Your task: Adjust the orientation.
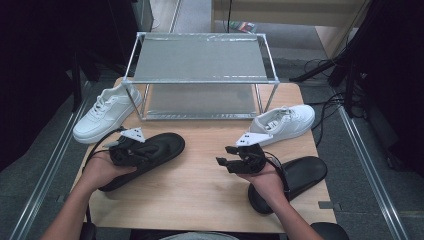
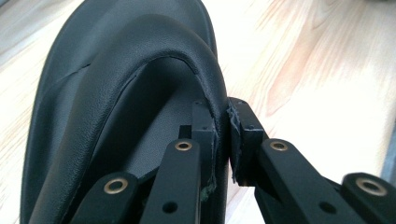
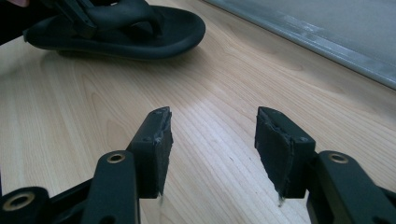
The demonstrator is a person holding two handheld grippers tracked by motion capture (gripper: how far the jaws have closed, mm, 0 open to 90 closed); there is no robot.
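A black slide sandal (image 1: 150, 152) lies at the left of the wooden table (image 1: 200, 185). My left gripper (image 1: 131, 150) is shut on its strap (image 2: 154, 51); in the left gripper view the strap's edge is pinched between the two pads (image 2: 239, 140). A second black slide (image 1: 300, 177) lies at the right, partly under the person's right hand. My right gripper (image 1: 225, 156) hovers over the table's middle, open, with nothing between its fingers (image 3: 154, 149). The right gripper view shows the held slide (image 3: 121, 32) farther off.
A two-level metal rack (image 1: 200, 75) stands at the back of the table. One white sneaker (image 1: 105, 112) sits at the back left by the rack's leg, another white sneaker (image 1: 282, 122) at the back right. Cables run on the floor to the right.
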